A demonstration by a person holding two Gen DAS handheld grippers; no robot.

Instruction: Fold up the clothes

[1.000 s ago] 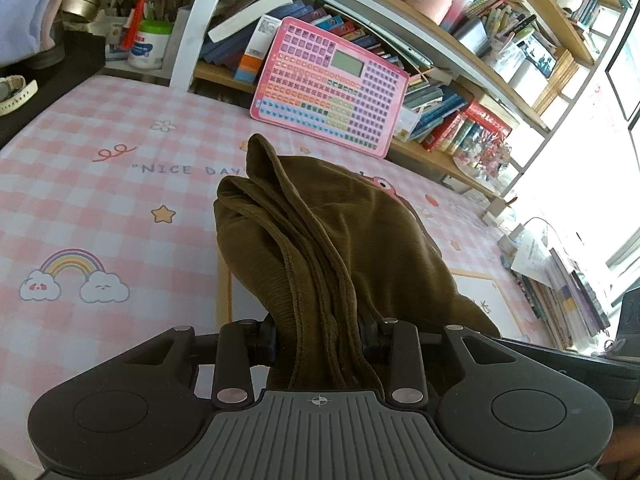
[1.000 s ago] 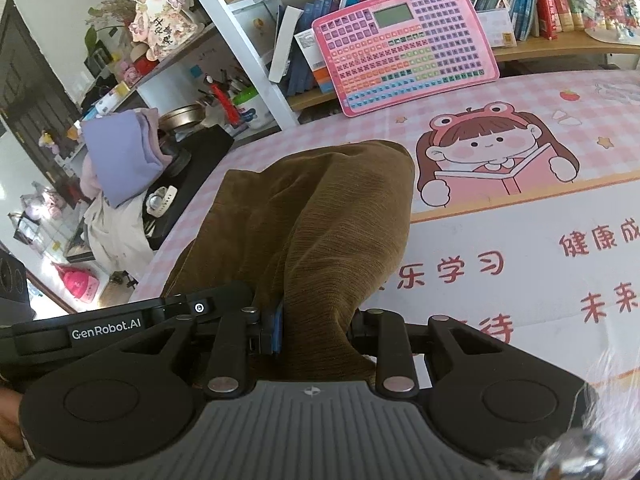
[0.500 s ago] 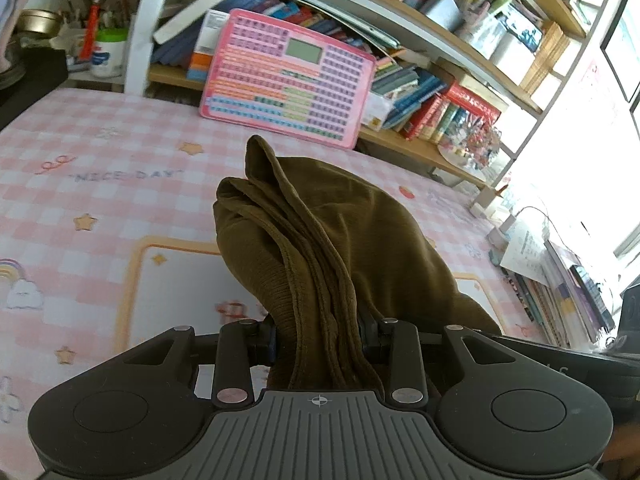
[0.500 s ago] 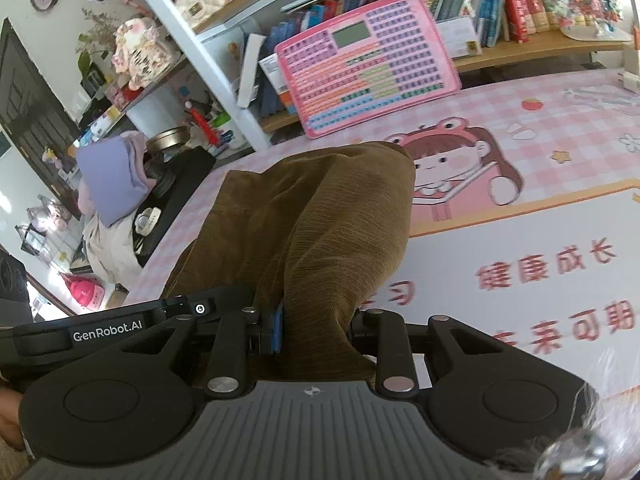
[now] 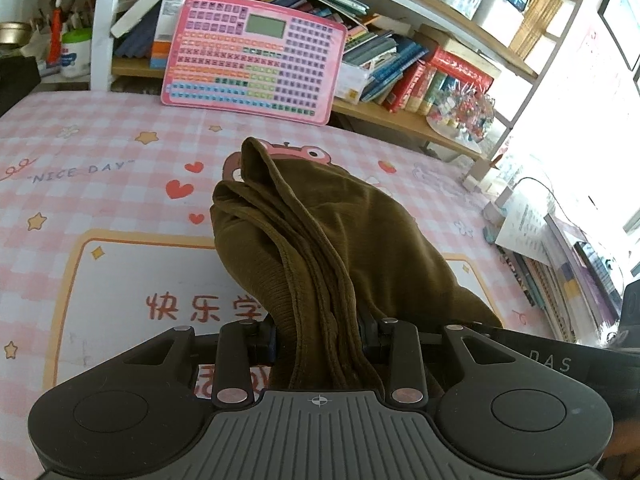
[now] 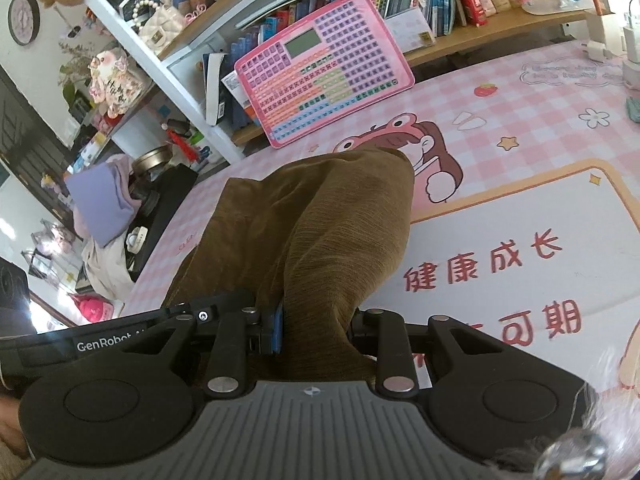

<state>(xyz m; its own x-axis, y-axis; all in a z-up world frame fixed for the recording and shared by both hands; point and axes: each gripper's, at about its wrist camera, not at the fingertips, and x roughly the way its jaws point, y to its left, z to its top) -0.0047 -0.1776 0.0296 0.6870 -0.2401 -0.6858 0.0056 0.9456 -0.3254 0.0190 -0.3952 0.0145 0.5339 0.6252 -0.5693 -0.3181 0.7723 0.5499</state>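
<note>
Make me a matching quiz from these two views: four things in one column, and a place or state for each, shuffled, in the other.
Things:
1. brown garment
2. pink keyboard toy
3. wall clock
4. purple cloth

Places or states:
A. leaning against the bookshelf
B. clamped in both tools, bunched above the mat
C. piled off the mat's left edge, right wrist view
D. hanging top left, right wrist view

Pairs: 1-B, 2-A, 3-D, 4-C
</note>
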